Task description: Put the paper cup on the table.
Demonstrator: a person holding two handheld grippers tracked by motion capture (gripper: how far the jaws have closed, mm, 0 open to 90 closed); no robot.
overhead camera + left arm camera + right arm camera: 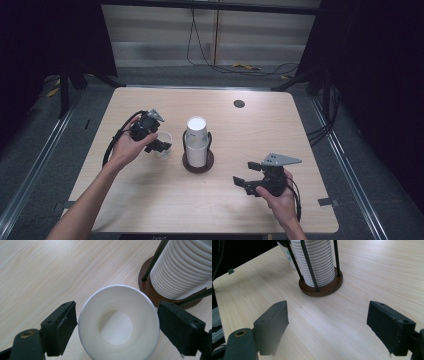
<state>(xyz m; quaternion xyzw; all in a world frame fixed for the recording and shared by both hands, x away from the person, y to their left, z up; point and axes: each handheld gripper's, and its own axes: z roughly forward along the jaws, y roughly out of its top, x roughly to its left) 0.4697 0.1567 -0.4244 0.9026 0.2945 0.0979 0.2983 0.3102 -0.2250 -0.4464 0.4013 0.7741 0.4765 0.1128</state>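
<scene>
We see a single white paper cup (118, 325) standing upright and open-mouthed on the pale wooden table (250, 125), just left of the tall stack of white paper cups (196, 140) that sits in a black wire holder on a round dark-brown wooden base (198, 165). The left gripper (161, 146) hovers at this lone cup, its black jaws on either side of the rim; we see a thin gap at each pad in the left gripper view, so the jaws are released and grasp nothing. The right gripper (246, 183) is held low over the table nearer the person, well apart from the stack, pointing toward the holder's base, its jaws spread wide with only bare tabletop between them.
</scene>
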